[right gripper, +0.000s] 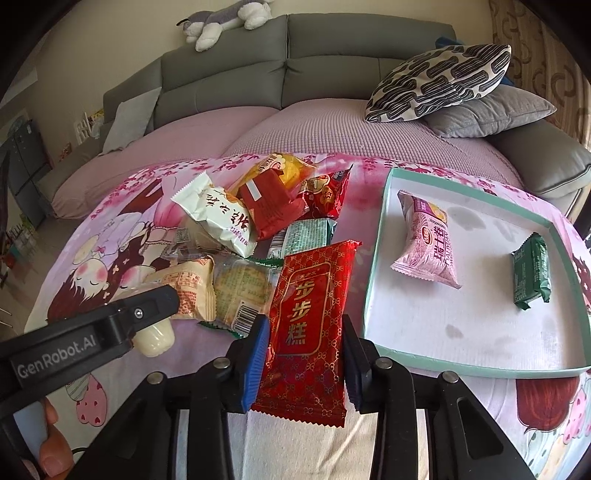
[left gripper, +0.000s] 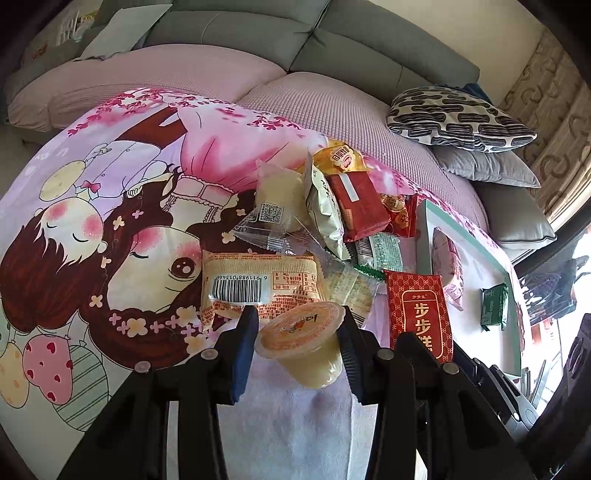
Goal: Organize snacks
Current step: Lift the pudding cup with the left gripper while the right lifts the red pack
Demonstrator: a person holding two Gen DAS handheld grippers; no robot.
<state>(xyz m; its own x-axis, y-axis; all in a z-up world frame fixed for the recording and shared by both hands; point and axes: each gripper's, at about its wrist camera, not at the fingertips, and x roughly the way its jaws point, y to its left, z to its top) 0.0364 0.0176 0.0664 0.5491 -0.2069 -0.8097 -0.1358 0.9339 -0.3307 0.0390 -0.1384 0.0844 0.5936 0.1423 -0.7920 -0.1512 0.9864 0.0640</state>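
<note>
The left gripper [left gripper: 297, 341] squeezed a yellow jelly cup [left gripper: 301, 345] whose bottom was hidden, the snack pile [right gripper: 258, 218] behind it hid some packs, the right gripper [right gripper: 303, 334] squeezed a red cake pack [right gripper: 308, 317], and the tray [right gripper: 476, 369] beside it was partly cut off.

A home living room. A grey sectional sofa [right gripper: 295, 55] fills the top of both views, its seat covered by a pale lilac textured throw [right gripper: 306, 129]. A black-and-white patterned cushion [right gripper: 439, 81] rests on a plain grey cushion [right gripper: 491, 110] at upper right. A grey-and-white plush toy dog [right gripper: 225, 20] lies along the sofa back at top centre. In the foreground, a pink cartoon-print cloth [left gripper: 110, 206] showing a girl and blossoms covers the surface. Patterned beige curtains [left gripper: 554, 107] hang at the right edge.
</note>
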